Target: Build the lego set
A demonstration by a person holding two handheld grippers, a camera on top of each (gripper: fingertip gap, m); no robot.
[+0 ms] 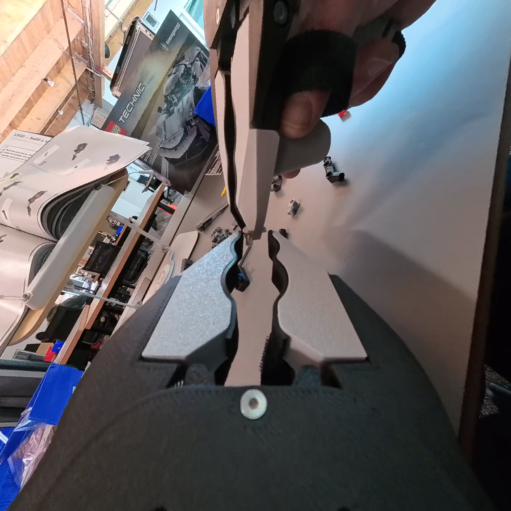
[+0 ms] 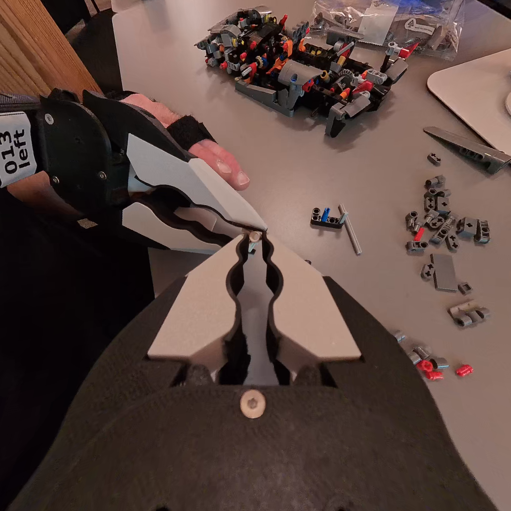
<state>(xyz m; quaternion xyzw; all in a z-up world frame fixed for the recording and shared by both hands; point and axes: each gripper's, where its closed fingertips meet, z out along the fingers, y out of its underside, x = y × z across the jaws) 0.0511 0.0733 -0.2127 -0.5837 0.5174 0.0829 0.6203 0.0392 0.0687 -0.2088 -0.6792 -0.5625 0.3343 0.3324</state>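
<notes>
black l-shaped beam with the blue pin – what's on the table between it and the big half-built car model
Nothing: in the right wrist view the grey table is bare between the beam and the car model.

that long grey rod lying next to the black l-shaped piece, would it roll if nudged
Probably yes: the grey rod looks thin and straight and lies flat on the smooth table, so a sideways nudge could roll it. One end lies against the black piece, which may check it. It looks stiff and light, and too thin to pinch easily.
</notes>
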